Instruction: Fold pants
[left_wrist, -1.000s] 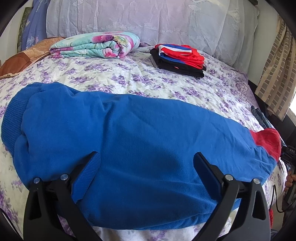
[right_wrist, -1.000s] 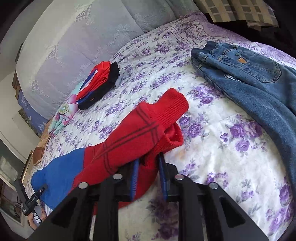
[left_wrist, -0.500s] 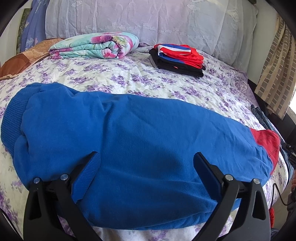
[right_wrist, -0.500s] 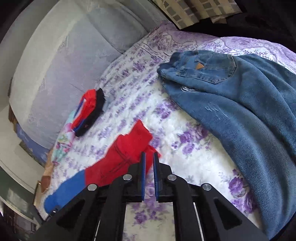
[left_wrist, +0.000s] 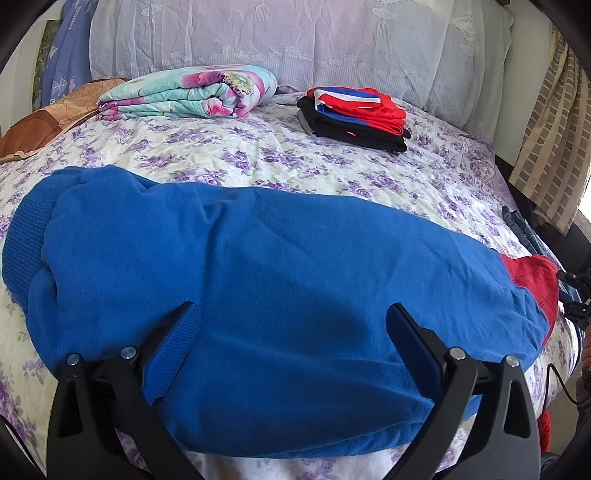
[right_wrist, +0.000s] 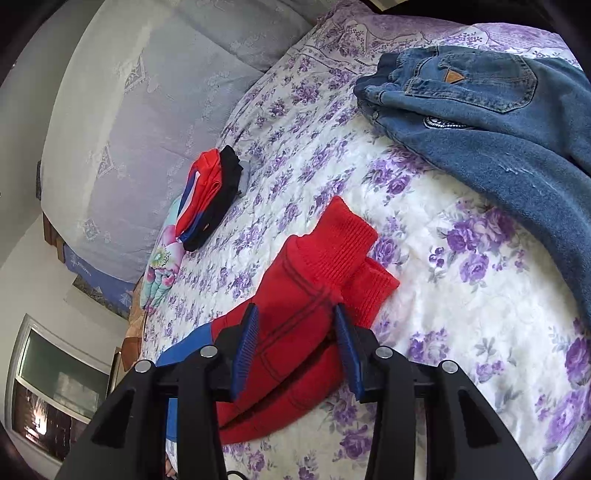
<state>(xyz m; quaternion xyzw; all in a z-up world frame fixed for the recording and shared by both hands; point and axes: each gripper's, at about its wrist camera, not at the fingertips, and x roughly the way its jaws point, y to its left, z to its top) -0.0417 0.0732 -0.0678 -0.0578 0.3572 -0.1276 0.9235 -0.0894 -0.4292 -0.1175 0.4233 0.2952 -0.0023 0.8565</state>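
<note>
The right gripper (right_wrist: 295, 350) is opening astride the red cuffs of the blue pants (left_wrist: 258, 280) lying across the bed (left_wrist: 295, 166), the left gripper (left_wrist: 291, 332) gaping over their seat, a deep, even bite advisable.

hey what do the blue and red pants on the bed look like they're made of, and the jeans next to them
The blue and red pants look like soft matte fleece or sweatshirt knit: fuzzy surface, ribbed knit red cuffs, dark stitched lines. The blue jeans look like washed cotton denim: faded grain, stitched back pocket, tan triangular patch, perhaps leather.
</note>
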